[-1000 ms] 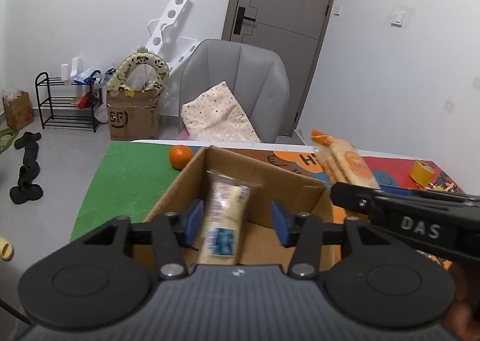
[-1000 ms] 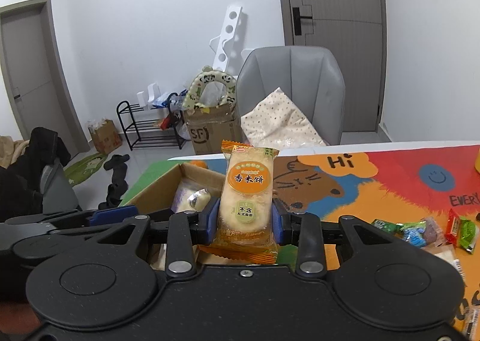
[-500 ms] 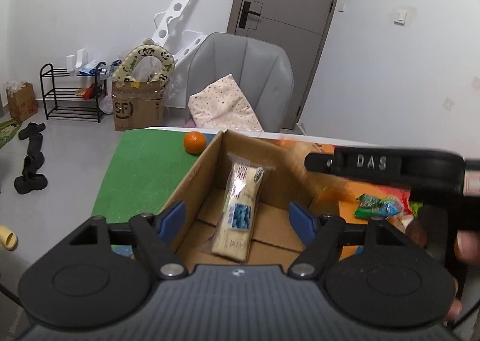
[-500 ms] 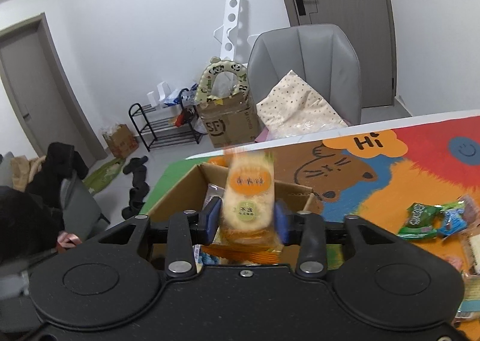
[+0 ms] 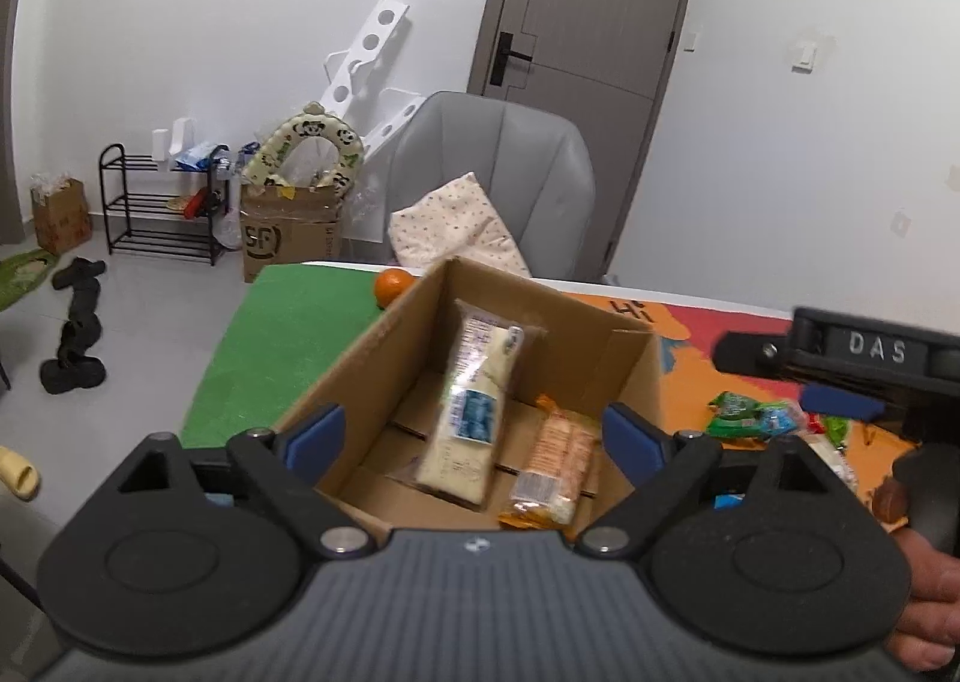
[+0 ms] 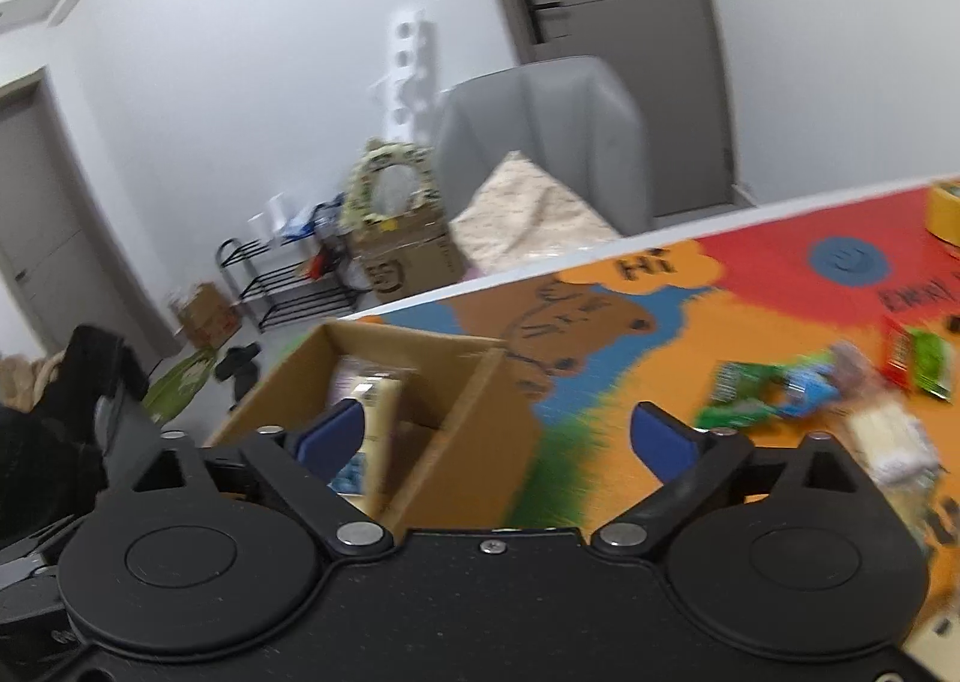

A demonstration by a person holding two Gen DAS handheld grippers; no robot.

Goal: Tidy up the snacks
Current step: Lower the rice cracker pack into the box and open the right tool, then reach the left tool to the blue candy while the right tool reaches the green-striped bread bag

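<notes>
The worktop wore a green and orange cartoon mat. On it sat an open cardboard box, an orange just beside it, loose snack packets and yellow tape.

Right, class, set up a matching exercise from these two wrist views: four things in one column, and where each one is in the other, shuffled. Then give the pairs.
Things
1. orange
2. orange-wrapped snack
3. green packet
4. cushion

Places
A. on the grey chair
B. inside the box
C. on the green mat, beside the box
D. on the orange mat, outside the box

Pairs: 1-C, 2-B, 3-D, 4-A
</notes>
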